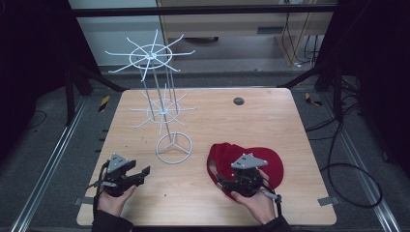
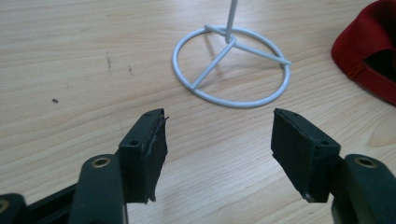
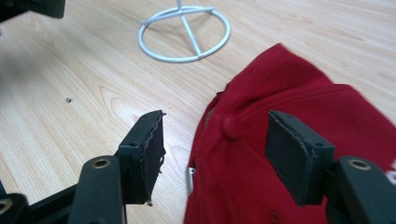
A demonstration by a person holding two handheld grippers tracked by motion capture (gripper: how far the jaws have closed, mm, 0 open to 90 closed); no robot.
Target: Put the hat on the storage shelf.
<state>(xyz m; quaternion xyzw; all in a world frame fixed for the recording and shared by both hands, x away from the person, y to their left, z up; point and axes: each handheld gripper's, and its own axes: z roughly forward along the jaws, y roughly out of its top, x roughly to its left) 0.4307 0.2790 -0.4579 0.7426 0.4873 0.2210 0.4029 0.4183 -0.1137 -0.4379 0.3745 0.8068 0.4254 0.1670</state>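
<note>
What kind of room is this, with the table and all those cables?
Probably a lab or workshop set up for recording. A bare wooden table stands inside a dark frame, loose cables trail over the grey floor, and only a white wire rack and a red cap sit on it.

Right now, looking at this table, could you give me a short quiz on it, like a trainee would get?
1. True or false: the right gripper is clamped on the red cap.
2. What does the white wire rack stand on: a) a ring base, b) a square block, c) four legs?
3. Which gripper hangs over bare table, apart from the cap?

Key: 1 false, its jaws stand open above the cap. 2 a. 3 the left gripper.
</note>
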